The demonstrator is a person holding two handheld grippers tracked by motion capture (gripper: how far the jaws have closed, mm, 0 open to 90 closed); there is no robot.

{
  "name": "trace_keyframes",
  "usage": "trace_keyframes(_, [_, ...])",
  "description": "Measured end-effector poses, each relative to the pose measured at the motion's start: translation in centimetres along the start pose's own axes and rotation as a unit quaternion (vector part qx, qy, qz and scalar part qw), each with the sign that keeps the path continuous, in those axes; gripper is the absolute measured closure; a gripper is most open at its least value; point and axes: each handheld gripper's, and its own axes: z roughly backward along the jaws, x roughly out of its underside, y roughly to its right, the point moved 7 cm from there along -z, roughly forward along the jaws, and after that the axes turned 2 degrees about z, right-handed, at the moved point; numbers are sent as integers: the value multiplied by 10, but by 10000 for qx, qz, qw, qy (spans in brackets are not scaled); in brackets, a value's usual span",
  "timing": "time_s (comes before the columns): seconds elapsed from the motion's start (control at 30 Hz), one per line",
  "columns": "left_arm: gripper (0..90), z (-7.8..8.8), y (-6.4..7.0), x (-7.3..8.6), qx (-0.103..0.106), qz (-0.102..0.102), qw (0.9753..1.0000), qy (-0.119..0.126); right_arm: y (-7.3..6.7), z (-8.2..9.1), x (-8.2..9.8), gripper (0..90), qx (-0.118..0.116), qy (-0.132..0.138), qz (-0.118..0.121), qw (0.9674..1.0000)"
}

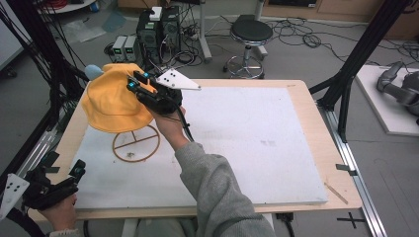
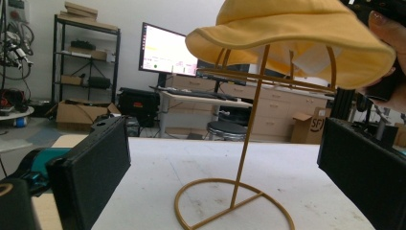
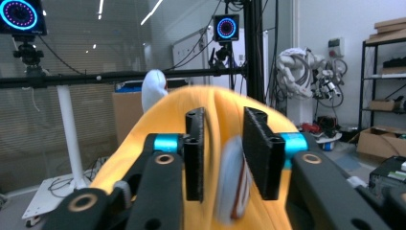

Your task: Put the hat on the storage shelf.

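The yellow hat (image 1: 111, 101) sits draped over the top of a thin gold wire stand (image 1: 136, 143), whose round base ring rests on the white table top (image 1: 257, 143) toward nine o'clock of the board in the high view. From my left gripper view the hat (image 2: 292, 43) hangs overhead at twelve o'clock, its brim sagging around the stand's upper hoop, and the stand's stem (image 2: 249, 129) rises from the ring straight ahead.

My right gripper (image 1: 140, 81) is up at the hat's crown, on its three o'clock side. In my right gripper view the jaws stand a narrow way apart with a ridge of the yellow cloth (image 3: 220, 120) running up between them; a blurred pale tag (image 3: 234, 182) lies in the gap too. Whether the pads press on the cloth I cannot tell.

My left gripper (image 1: 52, 185) rests low at the table's seven o'clock corner, well apart from the stand, jaws spread wide and holding nothing.

Beyond the table, at twelve o'clock, a black stool (image 1: 251, 34) stands on the floor.
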Motion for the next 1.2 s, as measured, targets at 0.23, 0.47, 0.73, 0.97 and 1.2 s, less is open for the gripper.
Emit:
trace_keyframes(0.23, [44,-1,0,1,6,-7,10000,-20,3,2,-3,641,29,65,2,10000])
trace_keyframes(0.47, [44,0,0,0,1,8,10000,6,6,5,-5,564,82,49,-80,9999])
trace_keyframes(0.73, [44,-1,-1,1,5,-13,10000,-17,16,13,-12,411,309,178,-217,9991])
trace_keyframes(0.97, [44,-3,2,3,55,-33,10000,-53,33,28,-22,214,720,288,-222,9967])
trace_keyframes(1.2, [44,-6,5,5,95,-67,9999,-94,52,51,-36,109,1238,457,-191,9911])
